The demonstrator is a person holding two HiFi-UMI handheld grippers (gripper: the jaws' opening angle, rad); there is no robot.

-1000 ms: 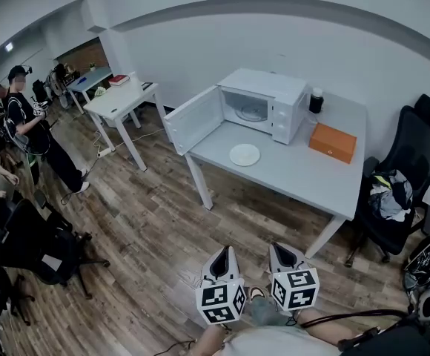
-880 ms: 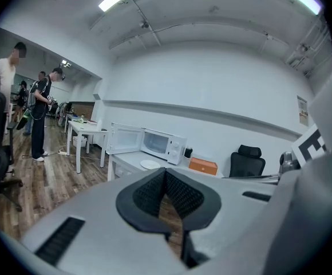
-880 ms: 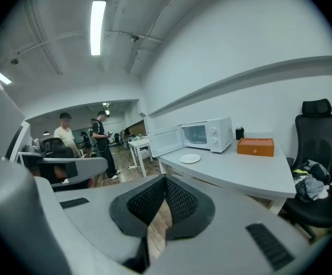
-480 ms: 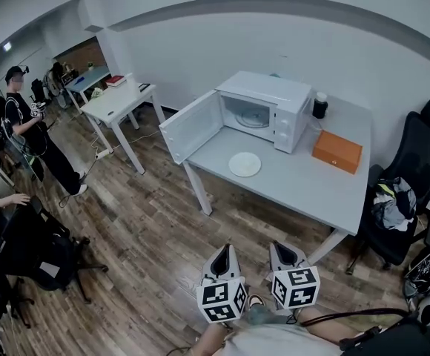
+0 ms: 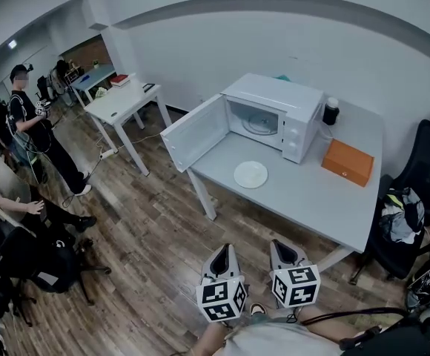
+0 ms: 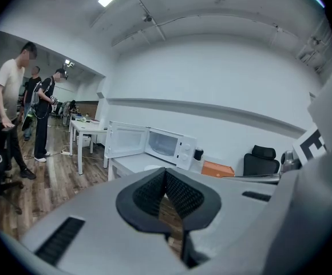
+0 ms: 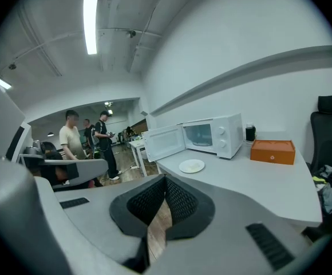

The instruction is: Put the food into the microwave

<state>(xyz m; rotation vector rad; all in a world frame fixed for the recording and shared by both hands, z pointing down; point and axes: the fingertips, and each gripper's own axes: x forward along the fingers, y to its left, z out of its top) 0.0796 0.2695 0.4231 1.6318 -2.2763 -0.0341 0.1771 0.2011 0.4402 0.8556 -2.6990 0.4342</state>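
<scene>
A white microwave stands on the grey table with its door swung open to the left. In front of it lies a white plate; the right gripper view shows something pale on the plate, too small to make out. My left gripper and right gripper are low in the head view, over the wooden floor and well short of the table. Both are shut with nothing between the pads. The microwave shows far ahead in the left gripper view.
An orange box and a dark jar stand right of the microwave. A black chair with clothes on it is at the table's right end. Two white desks and several people are at the left.
The table and microwave have slid a little right and down in the head view. A person has come in at the left edge. Both grippers hold the same place, shut.
</scene>
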